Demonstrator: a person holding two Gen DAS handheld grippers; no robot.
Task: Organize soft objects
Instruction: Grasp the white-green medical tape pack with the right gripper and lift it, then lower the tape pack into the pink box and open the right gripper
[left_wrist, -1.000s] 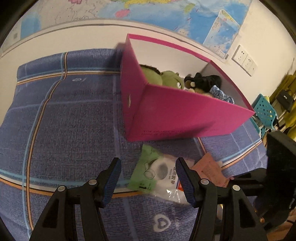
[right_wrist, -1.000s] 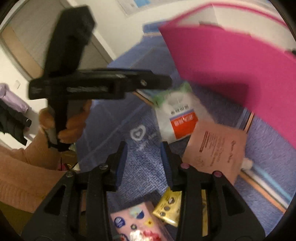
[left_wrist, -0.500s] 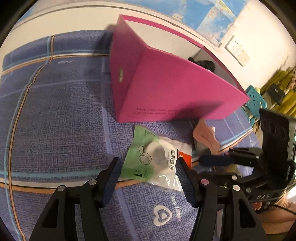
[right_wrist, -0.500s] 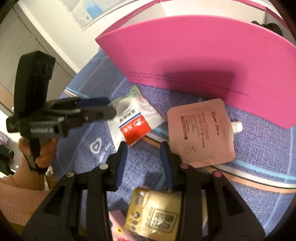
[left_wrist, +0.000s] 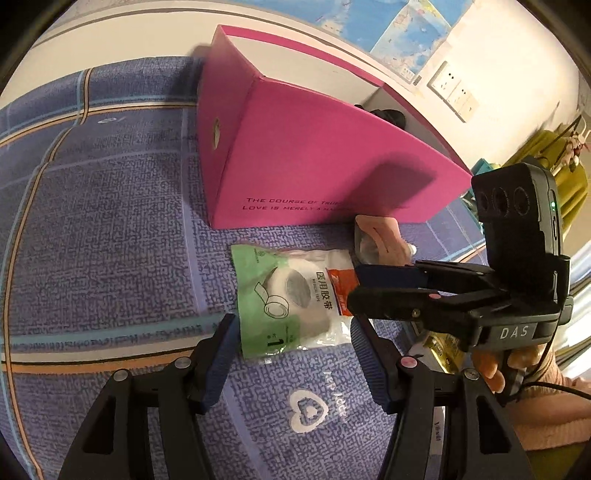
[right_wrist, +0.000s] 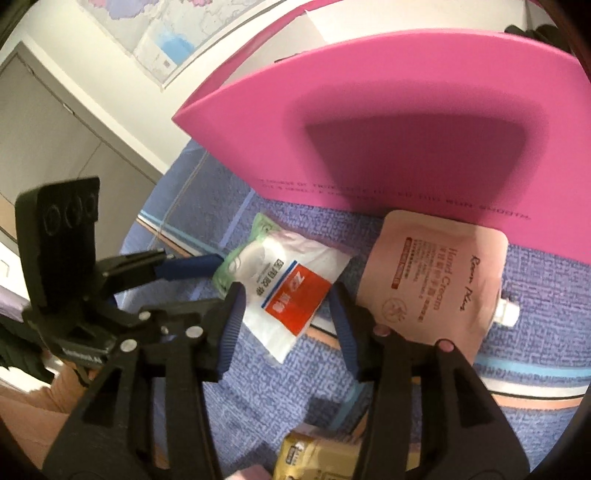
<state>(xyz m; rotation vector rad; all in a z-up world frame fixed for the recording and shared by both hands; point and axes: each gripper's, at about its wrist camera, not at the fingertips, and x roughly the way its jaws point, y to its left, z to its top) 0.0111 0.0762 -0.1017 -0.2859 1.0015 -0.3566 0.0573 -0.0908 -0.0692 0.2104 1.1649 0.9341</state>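
Right claw (right_wrist: 286, 325): jaws opening, straddling the red end of the medical tape packet (right_wrist: 288, 291), pads not yet pressing. Left claw (left_wrist: 290, 356): half open, empty, at the packet's green end. Packet lies flat on the blue cloth before the pink box (left_wrist: 332, 162). Recommend one claw lowers squarely, pinching film only.

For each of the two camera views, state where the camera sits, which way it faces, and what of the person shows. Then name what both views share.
Left wrist: on the left tongs, facing down at the tape packet; the right tongs and a hand show.
Right wrist: on the right tongs, jaws opening around the packet's end; the left tongs show.
Shared: packet, pink box, hand cream pouch, blue cloth.
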